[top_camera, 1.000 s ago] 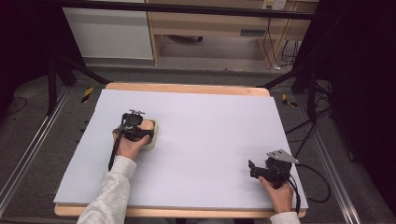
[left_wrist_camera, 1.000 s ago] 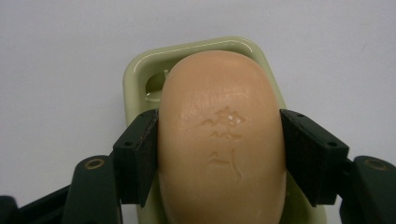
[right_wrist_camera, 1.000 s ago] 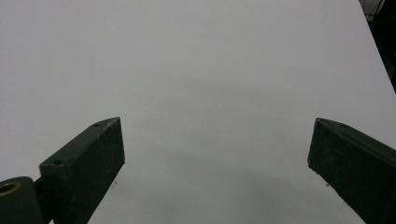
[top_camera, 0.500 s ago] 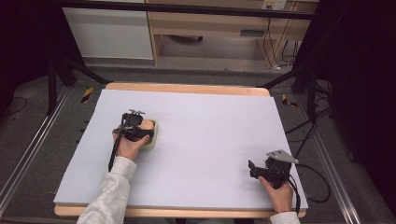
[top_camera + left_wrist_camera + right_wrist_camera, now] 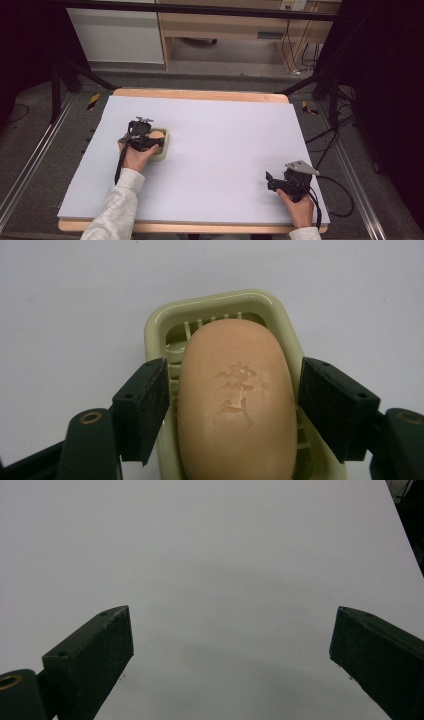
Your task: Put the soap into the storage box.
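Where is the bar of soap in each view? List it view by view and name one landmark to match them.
High view: the soap lies left of centre, in the soap dish, at the left gripper.
Left gripper view: it sits at centre, between the open jaws, with a gap on either side.
Right gripper view: not in this picture, just white table sheet.
Shared landmark: the pale green dish.

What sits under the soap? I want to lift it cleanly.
The soap lies in a pale green slatted dish; a few ribs show past it, the rest is covered.
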The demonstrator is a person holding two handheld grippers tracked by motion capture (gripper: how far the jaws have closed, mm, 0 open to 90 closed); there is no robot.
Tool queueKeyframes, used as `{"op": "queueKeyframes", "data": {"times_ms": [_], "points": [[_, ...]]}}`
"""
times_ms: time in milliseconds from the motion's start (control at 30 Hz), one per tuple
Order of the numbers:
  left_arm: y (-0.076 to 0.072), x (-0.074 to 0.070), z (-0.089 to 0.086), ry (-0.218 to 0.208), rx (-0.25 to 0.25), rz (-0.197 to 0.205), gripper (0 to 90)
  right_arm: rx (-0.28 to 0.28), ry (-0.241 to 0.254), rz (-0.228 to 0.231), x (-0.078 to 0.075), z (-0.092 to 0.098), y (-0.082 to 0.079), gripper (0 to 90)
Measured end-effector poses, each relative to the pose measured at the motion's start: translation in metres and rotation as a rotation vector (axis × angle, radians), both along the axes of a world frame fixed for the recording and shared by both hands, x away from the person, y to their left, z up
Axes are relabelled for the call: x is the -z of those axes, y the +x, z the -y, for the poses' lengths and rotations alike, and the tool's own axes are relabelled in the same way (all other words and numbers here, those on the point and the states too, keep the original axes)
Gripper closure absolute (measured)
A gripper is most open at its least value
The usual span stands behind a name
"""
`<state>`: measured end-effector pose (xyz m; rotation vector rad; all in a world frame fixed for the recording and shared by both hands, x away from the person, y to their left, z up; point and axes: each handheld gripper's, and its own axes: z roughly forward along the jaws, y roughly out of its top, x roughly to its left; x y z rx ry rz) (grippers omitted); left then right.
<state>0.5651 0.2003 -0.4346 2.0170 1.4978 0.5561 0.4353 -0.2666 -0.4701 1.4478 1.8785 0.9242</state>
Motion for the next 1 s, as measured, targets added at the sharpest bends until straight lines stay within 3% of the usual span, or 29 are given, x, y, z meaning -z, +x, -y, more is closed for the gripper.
{"op": "queueKeyframes", "data": {"times_ms": [300,633,833,1000], "points": [[-0.022,-0.016,-0.002,-0.051,0.056,0.067,27.6,0.006,0.003,0.004,0.000,0.001,0.000,4.1],[-0.057,-0.015,-0.016,-0.095,0.118,0.139,26.5,0.019,0.005,0.003,-0.001,0.005,0.000,4.1],[-0.073,-0.013,-0.026,-0.116,0.133,0.171,24.4,0.029,0.001,-0.001,0.001,0.008,0.000,4.1],[-0.090,-0.003,-0.045,-0.121,0.127,0.205,23.7,0.043,0.004,-0.006,0.002,0.014,-0.001,4.1]]}}
